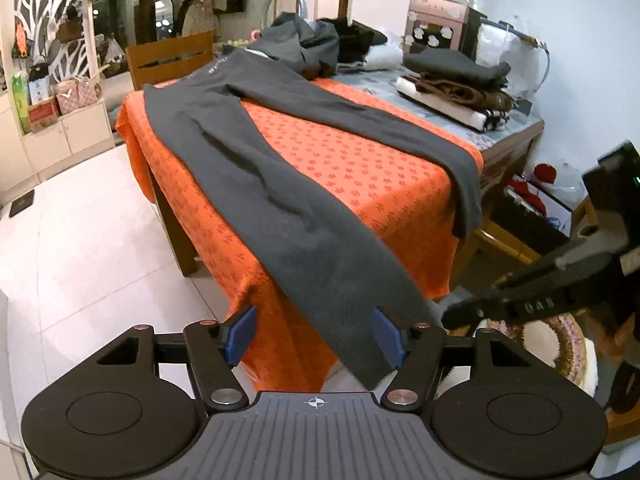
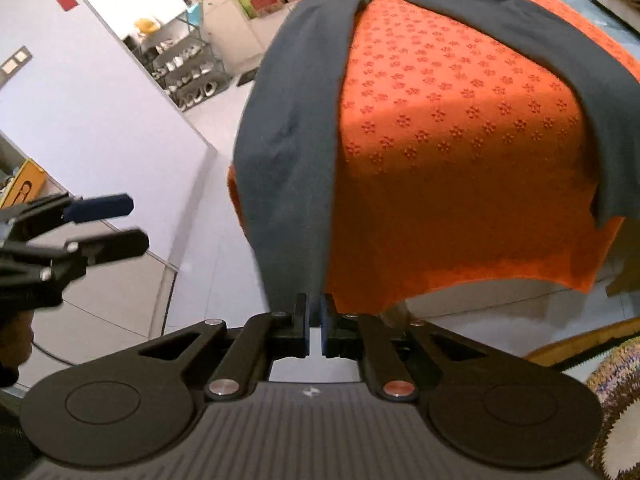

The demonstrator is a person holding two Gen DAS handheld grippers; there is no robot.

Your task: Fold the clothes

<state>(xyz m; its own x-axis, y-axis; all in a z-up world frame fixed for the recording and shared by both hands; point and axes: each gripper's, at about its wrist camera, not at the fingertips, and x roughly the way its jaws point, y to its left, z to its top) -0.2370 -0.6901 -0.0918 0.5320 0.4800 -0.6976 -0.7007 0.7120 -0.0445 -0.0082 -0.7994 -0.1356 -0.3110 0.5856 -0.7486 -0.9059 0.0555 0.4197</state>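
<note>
You had the trousers' near leg pinched at its hem in the right gripper, with the left gripper spread wide beside it.

The table point(image 1: 516, 140) carried an orange cloth point(image 1: 352, 168), and across that cloth the dark trousers point(image 1: 248, 160) lay spread, waistband at the table's far end, both legs running toward you and hanging over its near edge. Their long axis pointed straight at your grippers. Your right gripper point(image 2: 316, 320) was closed to a thin slit on the hem of the leg at the table's left corner. Your left gripper point(image 1: 314, 336) stood wide around that same hem, gripping nothing. The other leg point(image 1: 460, 184) hung off the table's right corner, nearer your right side, so I judge the fold would bring one leg across onto the other.
</note>
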